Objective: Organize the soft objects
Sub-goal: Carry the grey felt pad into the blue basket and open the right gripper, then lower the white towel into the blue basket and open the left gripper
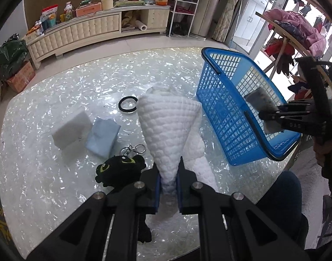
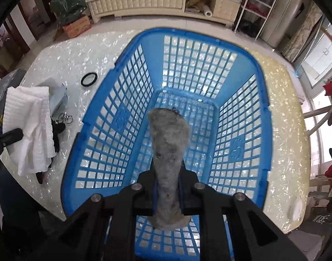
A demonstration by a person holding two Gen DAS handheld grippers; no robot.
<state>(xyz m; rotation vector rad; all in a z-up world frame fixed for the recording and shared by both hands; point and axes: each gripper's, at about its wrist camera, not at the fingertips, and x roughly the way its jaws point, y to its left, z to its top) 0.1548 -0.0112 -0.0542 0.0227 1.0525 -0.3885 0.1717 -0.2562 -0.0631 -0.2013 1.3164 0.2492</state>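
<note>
Nearest left: left tool (image 1: 168, 181) is clamping white quilted cloth (image 1: 166, 126), cloth hanging over bench (image 1: 57, 174).
Right side: right tool (image 2: 168, 192) is gripping grey fuzzy piece (image 2: 169, 143), hovering inside blue basket (image 2: 259, 82).
Mid bench: black plush keychain (image 1: 120, 165), pale blue cloth (image 1: 104, 136), white sponge (image 1: 71, 129) are lying loose.
Farther: black ring (image 1: 128, 104) is sitting flat.

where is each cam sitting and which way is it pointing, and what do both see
Left wrist view: sits on the left gripper, facing steeply down over the table; that gripper pinches a white quilted cloth; the right gripper and a dark-clad leg show.
Right wrist view: sits on the right gripper, facing almost straight down into the blue basket; it pinches a grey fuzzy piece.
Shared: basket, cloth, grey piece, black ring, black plush keychain.
</note>
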